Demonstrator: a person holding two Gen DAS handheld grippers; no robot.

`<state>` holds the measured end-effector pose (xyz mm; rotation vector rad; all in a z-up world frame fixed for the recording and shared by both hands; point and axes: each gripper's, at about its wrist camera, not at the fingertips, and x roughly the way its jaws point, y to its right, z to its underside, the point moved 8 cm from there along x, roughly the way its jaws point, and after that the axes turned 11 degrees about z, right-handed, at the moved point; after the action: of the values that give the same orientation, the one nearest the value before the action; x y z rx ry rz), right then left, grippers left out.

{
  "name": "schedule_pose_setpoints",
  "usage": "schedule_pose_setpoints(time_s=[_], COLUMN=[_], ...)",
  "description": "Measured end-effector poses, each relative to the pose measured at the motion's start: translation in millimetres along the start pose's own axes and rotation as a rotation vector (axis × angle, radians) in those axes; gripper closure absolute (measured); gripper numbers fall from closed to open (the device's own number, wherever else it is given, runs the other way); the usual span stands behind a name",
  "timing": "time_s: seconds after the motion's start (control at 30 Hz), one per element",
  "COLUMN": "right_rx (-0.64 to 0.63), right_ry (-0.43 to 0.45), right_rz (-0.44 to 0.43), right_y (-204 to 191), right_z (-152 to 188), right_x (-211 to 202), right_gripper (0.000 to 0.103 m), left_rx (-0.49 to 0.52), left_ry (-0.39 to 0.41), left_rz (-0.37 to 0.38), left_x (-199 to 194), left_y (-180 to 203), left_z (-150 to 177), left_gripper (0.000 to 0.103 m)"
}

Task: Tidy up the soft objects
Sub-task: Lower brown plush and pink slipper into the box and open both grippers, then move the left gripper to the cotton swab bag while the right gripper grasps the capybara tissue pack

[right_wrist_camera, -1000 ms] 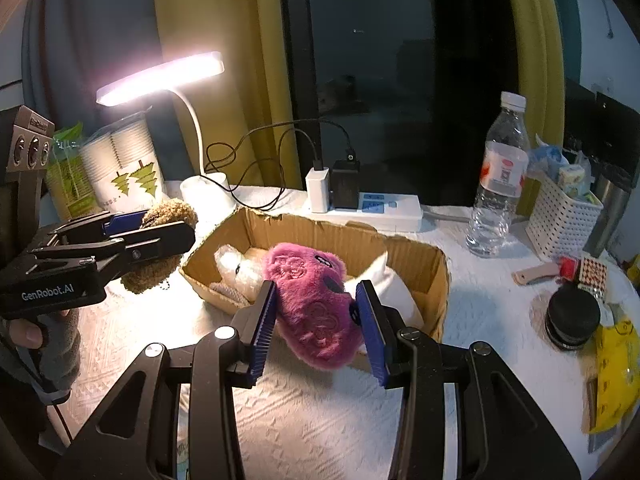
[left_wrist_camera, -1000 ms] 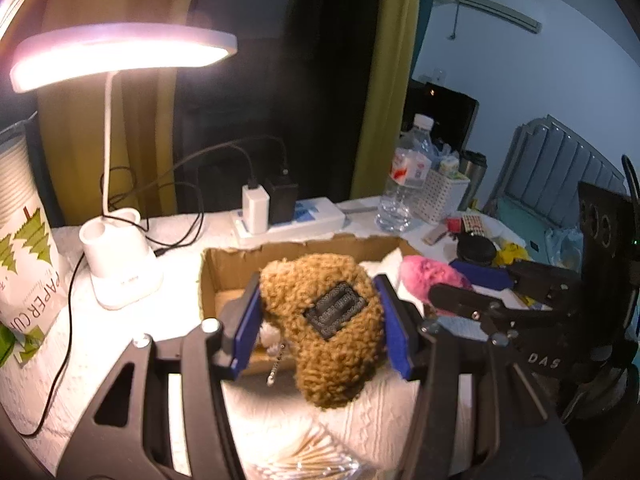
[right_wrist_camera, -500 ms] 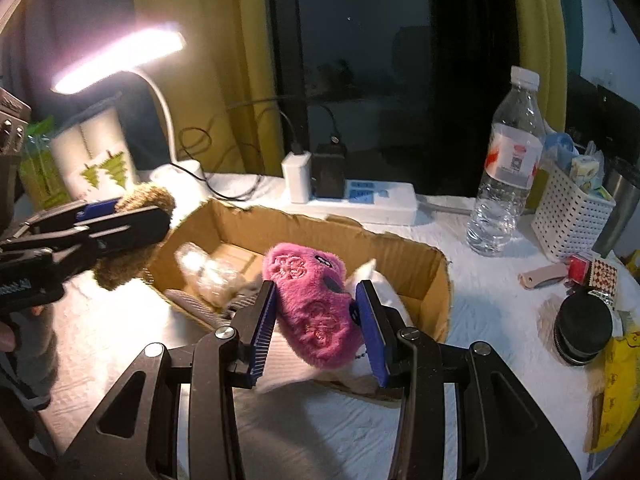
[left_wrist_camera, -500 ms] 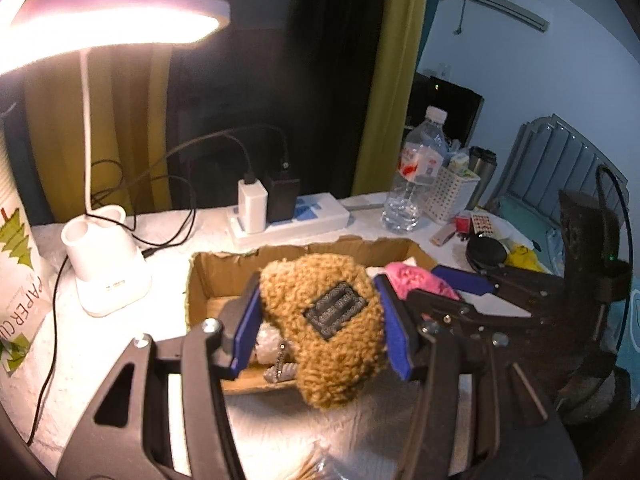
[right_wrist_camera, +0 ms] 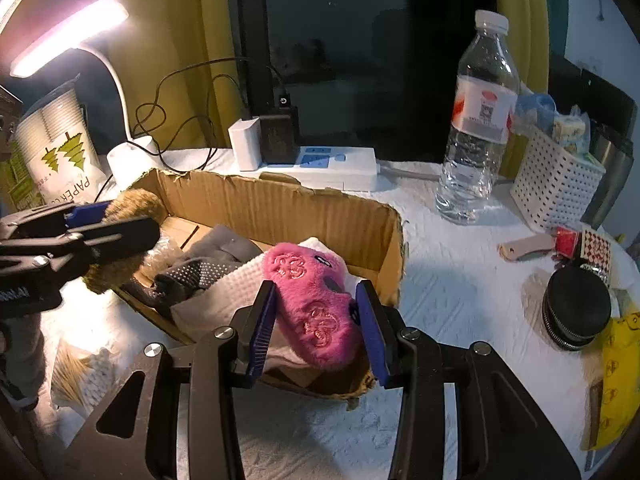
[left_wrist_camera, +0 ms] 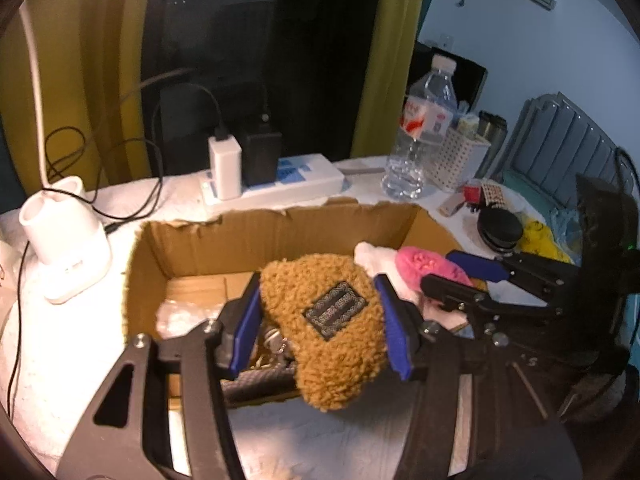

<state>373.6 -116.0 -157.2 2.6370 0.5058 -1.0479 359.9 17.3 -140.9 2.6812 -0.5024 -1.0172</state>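
My left gripper [left_wrist_camera: 320, 324] is shut on a brown fuzzy plush [left_wrist_camera: 328, 328] with a dark patch, held over the near edge of an open cardboard box [left_wrist_camera: 240, 236]. My right gripper [right_wrist_camera: 316, 320] is shut on a pink fuzzy plush [right_wrist_camera: 312, 296], which hangs above the box's [right_wrist_camera: 280, 208] near right corner. Inside the box lie a white waffle cloth [right_wrist_camera: 232, 288], a grey dotted sock [right_wrist_camera: 200, 272] and a clear plastic bag [left_wrist_camera: 180, 316]. The right gripper [left_wrist_camera: 468, 272] with the pink plush [left_wrist_camera: 424, 264] shows at the right of the left wrist view.
Behind the box sit a white power strip [right_wrist_camera: 336, 164] with chargers, a desk lamp base [left_wrist_camera: 64, 240], a water bottle [right_wrist_camera: 476, 128] and a white basket [right_wrist_camera: 556, 184]. A black round case [right_wrist_camera: 576, 312], yellow packet [right_wrist_camera: 620, 372] and paper cup pack [right_wrist_camera: 60, 152] flank it. Cotton swabs [right_wrist_camera: 88, 376] lie in front.
Both grippers have moved forward and down toward the box, each still holding its plush. The box now fills more of both views and its contents show.
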Motion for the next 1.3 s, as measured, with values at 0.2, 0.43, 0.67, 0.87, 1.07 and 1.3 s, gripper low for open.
schedule_pose_setpoints(time_s=[0.2,0.43,0.67,0.87,1.07,1.3], right_rx=[0.023,0.029,0.037,0.031,0.021,0.009], right_ry=[0.038,0.065,0.078,0.094,0.115,0.13], right_rz=[-0.036,-0.037,-0.026,-0.022,-0.017,-0.011], right_y=[5.5,10.4,14.8,9.3,1.5,-9.0], right_z=[-4.7,-8.0,-6.4,-4.8,-2.3,2.9], right_x=[-13.7,-26.9,-41.5,-58.0,-75.3,-94.2], right_gripper=[0.049,0.048,0.048,0.048,0.048,0.048], left_rx=[0.005,0.024,0.033,0.037,0.047,0.056], left_ry=[-0.034,-0.042,-0.001,0.03,0.058,0.093], left_rz=[-0.007,-0.015,0.0,0.005,0.011,0.011], left_x=[16.5,17.9,1.2,-18.6,-41.3,-68.6], left_y=[6.0,14.0,23.8,30.0,36.8,42.2], left_z=[5.0,2.8,-3.1,-4.0,1.4,10.5], left_gripper=[0.046,0.036,0.022,0.021,0.021,0.021])
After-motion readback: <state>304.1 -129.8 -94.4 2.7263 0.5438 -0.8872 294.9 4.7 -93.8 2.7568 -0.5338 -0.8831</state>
